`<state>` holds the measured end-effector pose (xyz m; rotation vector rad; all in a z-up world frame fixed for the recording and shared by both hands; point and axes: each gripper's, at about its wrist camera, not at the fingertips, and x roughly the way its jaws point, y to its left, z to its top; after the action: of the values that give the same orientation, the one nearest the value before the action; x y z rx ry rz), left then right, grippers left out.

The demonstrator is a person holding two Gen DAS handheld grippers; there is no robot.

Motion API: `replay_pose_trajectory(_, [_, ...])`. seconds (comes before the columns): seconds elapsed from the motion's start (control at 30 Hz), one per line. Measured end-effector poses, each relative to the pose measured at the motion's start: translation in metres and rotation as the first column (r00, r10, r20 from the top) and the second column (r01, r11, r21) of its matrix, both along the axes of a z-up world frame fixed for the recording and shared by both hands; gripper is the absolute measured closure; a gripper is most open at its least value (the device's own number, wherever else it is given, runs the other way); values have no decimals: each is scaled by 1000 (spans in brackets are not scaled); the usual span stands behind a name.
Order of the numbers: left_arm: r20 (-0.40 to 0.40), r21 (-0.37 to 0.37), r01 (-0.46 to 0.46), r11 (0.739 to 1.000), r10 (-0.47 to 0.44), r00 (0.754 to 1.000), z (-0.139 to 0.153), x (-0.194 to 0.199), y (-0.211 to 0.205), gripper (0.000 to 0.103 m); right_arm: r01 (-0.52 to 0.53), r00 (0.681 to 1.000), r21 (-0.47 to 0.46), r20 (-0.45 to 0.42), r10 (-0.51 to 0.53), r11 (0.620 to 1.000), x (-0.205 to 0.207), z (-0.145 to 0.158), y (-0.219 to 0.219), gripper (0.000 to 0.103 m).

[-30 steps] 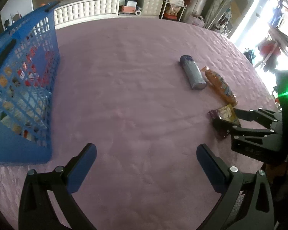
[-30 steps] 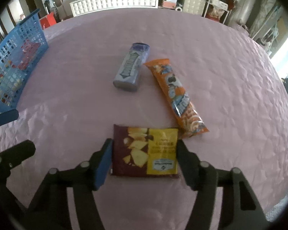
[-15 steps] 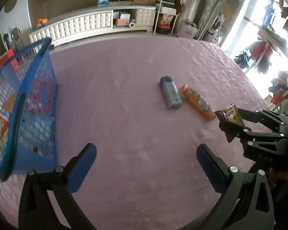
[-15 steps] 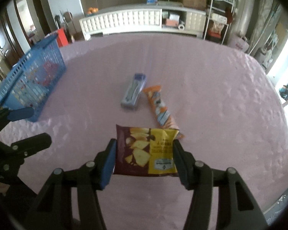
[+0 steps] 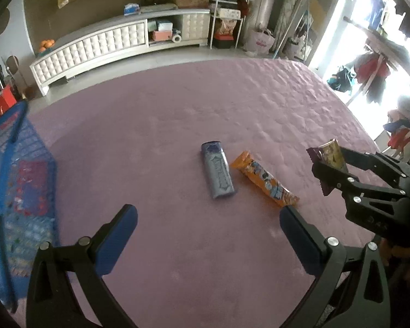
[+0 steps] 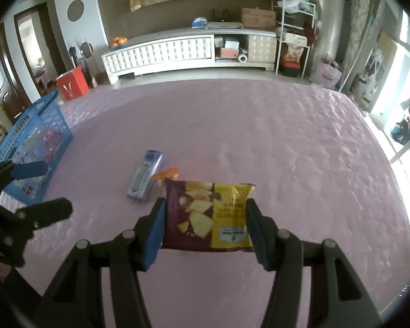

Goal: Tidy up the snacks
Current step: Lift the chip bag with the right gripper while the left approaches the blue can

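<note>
My right gripper (image 6: 206,222) is shut on a purple and yellow chip bag (image 6: 207,216), held in the air above the pink bedspread (image 6: 259,136). The same chip bag (image 5: 331,155) shows at the right of the left wrist view, in the right gripper (image 5: 331,161). A blue-grey snack pack (image 5: 218,174) and an orange snack pack (image 5: 263,183) lie side by side on the spread. My left gripper (image 5: 209,235) is open with nothing between its fingers. A blue mesh basket (image 5: 16,191) with several snacks in it stands at the left.
The blue basket (image 6: 32,142) sits at the bedspread's left edge. A white low cabinet (image 6: 188,52), a red box (image 6: 71,86) and a wire shelf (image 6: 293,35) stand on the floor beyond the far edge. Bright windows and hanging clothes lie to the right.
My right gripper has lifted the chip bag off the bedspread. Both grippers have risen and pulled back, so the basket and the two lying packs look smaller and farther.
</note>
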<state>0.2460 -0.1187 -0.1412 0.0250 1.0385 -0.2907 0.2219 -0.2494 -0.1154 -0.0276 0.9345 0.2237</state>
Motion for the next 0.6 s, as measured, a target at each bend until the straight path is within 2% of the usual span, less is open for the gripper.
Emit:
replay_pose_trajectory(0.23, [-26, 47, 48, 998, -46, 999, -30, 34, -22, 1, -5, 1000, 7, 6, 5, 1000, 15, -21, -7, 42])
replay_pose_trajectory(0.3, [-37, 76, 73, 994, -70, 997, -40, 41, -28, 12, -2, 1000, 44, -22, 3, 999, 20, -29, -10, 42])
replay_pose_trajectory(0.4, [-67, 97, 94, 991, -87, 994, -54, 53, -33, 21, -8, 1000, 29, -30, 9, 1000, 24, -33, -9, 42])
replay_pose_trajectory(0.6, [-94, 98, 94, 991, -85, 992, -67, 77, -36, 27, -29, 998, 11, -51, 30, 1000, 31, -41, 0, 42])
